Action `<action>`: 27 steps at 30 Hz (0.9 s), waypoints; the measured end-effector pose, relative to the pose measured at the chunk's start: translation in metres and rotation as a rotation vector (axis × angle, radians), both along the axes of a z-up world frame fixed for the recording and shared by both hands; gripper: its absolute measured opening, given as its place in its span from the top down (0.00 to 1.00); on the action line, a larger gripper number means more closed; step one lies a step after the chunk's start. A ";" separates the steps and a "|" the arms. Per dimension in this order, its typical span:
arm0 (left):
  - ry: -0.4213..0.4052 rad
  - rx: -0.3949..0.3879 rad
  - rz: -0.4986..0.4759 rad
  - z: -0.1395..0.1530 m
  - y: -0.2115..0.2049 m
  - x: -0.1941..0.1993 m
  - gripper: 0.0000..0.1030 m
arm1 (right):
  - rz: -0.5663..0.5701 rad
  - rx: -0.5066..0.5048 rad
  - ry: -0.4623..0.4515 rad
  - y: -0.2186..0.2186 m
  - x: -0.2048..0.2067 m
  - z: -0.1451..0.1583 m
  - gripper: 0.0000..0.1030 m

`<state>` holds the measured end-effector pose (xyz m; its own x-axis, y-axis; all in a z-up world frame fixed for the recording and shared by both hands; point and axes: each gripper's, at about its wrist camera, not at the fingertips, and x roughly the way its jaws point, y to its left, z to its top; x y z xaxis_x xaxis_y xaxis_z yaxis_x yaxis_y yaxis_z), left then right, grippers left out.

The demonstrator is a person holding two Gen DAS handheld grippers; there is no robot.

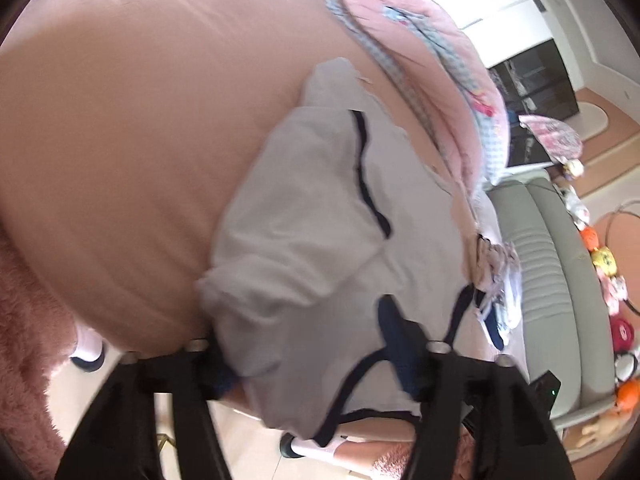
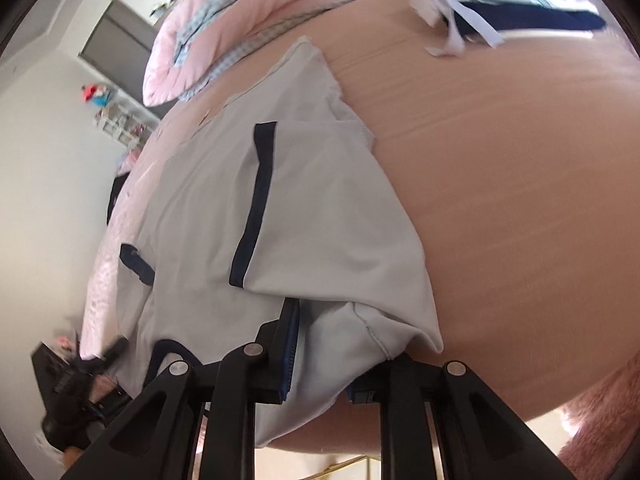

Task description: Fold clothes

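A pale grey garment (image 1: 312, 220) with navy trim lies crumpled on the peach bed sheet (image 1: 120, 120), its near end hanging over the bed's edge. My left gripper (image 1: 310, 360) is open, its jaws wide apart at that near edge. Loose cloth lies between them and neither pad presses it. In the right wrist view the same garment (image 2: 312, 200) is spread flatter. My right gripper (image 2: 326, 368) is shut on a bunched fold of its hem, with one blue-padded finger (image 2: 292, 356) showing and the other hidden behind cloth. A blurred black shape (image 2: 80, 380) at lower left looks like the left gripper.
A rolled pink quilt (image 1: 420, 40) lies along the far side of the bed, with a pile of other clothes (image 1: 500, 280) beside it. Past the bed are a grey padded bench (image 1: 548, 260) and stuffed toys (image 1: 600, 256). A fuzzy pink blanket (image 1: 24, 320) hangs at the edge by a person's foot (image 1: 86, 350).
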<state>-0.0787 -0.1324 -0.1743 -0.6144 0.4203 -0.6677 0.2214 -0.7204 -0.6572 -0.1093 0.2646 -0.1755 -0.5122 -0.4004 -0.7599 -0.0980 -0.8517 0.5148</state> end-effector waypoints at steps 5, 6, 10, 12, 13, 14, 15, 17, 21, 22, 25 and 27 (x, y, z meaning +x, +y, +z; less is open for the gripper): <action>-0.059 -0.022 -0.031 -0.007 0.000 0.005 0.90 | 0.024 -0.019 -0.007 -0.002 0.010 0.000 0.94; -0.070 0.011 -0.019 -0.011 -0.005 0.005 0.91 | 0.022 -0.022 -0.013 -0.002 0.008 -0.002 0.94; -0.078 0.061 -0.005 -0.017 -0.011 0.005 0.92 | 0.025 -0.017 -0.023 -0.004 0.004 -0.006 0.94; -0.079 0.068 0.005 -0.018 -0.010 0.005 0.92 | 0.030 -0.007 -0.025 -0.006 0.003 -0.006 0.94; -0.079 0.072 0.008 -0.019 -0.011 0.006 0.92 | 0.032 -0.002 -0.025 -0.007 0.002 -0.006 0.94; -0.078 0.074 0.009 -0.019 -0.011 0.006 0.92 | 0.035 0.003 -0.024 -0.009 0.002 -0.005 0.93; -0.077 0.072 0.011 -0.019 -0.011 0.006 0.92 | 0.042 0.012 -0.021 -0.009 0.004 -0.004 0.92; -0.073 0.055 0.015 -0.018 -0.010 0.006 0.92 | 0.056 0.029 -0.013 -0.010 0.007 -0.002 0.88; -0.061 -0.009 -0.007 -0.011 -0.007 0.010 0.92 | 0.080 0.067 0.008 -0.019 0.009 0.004 0.90; -0.055 -0.030 -0.027 -0.008 -0.005 0.009 0.92 | 0.079 0.057 0.009 -0.018 0.009 0.005 0.94; -0.011 -0.082 -0.054 0.007 -0.003 0.012 0.94 | 0.084 0.033 0.025 -0.016 0.014 0.011 0.98; 0.008 -0.110 -0.092 0.017 0.000 0.014 0.94 | 0.105 0.040 0.047 -0.018 0.019 0.020 0.98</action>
